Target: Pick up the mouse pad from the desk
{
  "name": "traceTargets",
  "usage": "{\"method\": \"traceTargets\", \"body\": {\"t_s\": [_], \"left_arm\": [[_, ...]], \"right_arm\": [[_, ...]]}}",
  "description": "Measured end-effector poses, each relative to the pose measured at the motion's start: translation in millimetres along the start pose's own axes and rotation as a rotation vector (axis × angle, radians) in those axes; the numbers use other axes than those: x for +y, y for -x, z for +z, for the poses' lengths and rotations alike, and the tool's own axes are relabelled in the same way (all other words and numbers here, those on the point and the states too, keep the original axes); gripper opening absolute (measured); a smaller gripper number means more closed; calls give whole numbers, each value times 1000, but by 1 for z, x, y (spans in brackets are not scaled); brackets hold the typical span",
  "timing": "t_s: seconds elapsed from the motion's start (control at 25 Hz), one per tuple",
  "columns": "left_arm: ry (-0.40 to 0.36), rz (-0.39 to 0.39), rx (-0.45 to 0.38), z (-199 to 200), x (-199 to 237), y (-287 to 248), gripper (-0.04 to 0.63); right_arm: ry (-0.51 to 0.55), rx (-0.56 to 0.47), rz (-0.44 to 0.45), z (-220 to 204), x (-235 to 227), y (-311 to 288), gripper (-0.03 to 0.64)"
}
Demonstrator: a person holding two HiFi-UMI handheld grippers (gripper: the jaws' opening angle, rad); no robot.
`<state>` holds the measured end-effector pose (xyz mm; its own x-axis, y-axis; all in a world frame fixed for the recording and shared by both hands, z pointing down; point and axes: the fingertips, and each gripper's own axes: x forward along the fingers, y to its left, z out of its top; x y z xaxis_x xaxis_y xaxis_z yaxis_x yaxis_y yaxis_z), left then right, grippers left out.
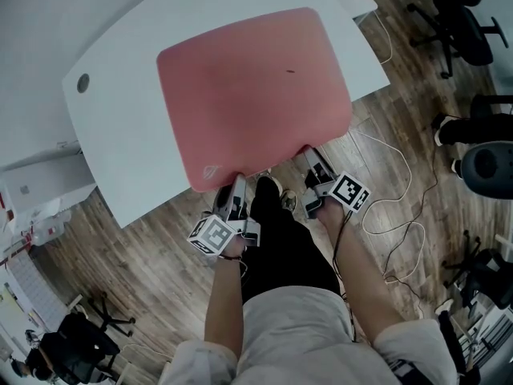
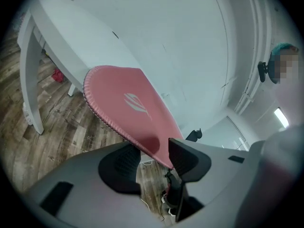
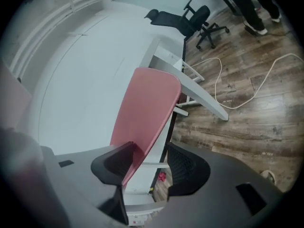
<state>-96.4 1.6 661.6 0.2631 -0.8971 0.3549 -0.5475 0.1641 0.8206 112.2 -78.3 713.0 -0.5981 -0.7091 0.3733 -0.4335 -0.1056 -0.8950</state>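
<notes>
1. My left gripper [image 2: 153, 154] is wide open at the near left corner of the mouse pad [image 1: 252, 87]. The pad's edge runs between its jaws but isn't squeezed, so it holds nothing.
2. My right gripper [image 3: 150, 161] is the same at the near right corner: jaws apart, with the pad's rim between them and no grip.
3. The pad lies flat on the white desk [image 1: 120, 135]. Its near edge sticks out past the desk's front, and that overhang is my way in.
4. To do this well, I'd slide both grippers further onto the pad, so the jaws bite past the stitched rim.
5. Then I'd close both together and lift them level with each other. The pad looks floppy, so I'd expect uneven hands to make it sag or slip.
6. I see no container on the desk, only a round cable hole [image 1: 82, 83]. The white box [image 1: 40, 187] beside the desk doesn't show what is in it.
</notes>
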Motion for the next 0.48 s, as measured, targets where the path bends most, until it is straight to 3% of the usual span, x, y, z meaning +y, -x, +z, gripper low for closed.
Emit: {"method": "traceTargets", "body": {"t_s": [0.2, 0.4, 0.48], "left_arm": [[-9, -24, 49, -4, 0, 2, 192], [-22, -29, 64, -3, -3, 5, 192], [-27, -31, 68, -3, -6, 5, 192]], "right_arm": [[-102, -52, 69, 1, -7, -4, 229], [-234, -135, 224, 10, -1, 1, 230], [-232, -157, 260, 17, 6, 3, 229]]}}
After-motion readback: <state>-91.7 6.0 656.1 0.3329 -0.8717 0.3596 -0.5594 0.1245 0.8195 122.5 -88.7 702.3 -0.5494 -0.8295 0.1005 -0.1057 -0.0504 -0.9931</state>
